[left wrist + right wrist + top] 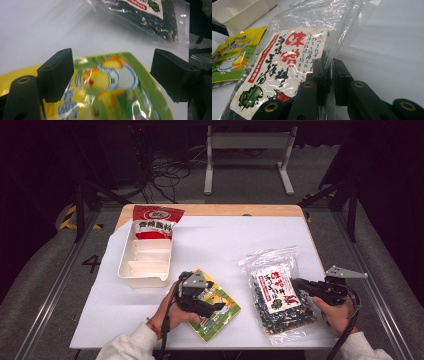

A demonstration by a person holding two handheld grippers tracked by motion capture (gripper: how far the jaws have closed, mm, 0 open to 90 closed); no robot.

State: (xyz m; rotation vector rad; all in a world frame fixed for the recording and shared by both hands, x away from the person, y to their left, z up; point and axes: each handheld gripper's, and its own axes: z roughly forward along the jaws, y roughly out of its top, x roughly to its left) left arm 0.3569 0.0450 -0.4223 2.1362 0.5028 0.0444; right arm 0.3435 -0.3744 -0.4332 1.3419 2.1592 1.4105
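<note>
White tray [145,262] and red packet [156,221] lie beyond green packet [217,307].

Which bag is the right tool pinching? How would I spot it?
Look at the white table cover, near its right edge. The clear snack bag lies there with the right tool pinching its edge. Unlike the yellow-green packet beside it, it is see-through, with dark bits and a white label with red writing.

Three snack packets sit around one white divided tray [131,272]: one red packet [156,221] lying over the tray's far end, one yellow-green packet [220,308] just off its near right corner, and one clear bag [278,292] of dark pieces (white label, red lettering) farther right of it.
</note>
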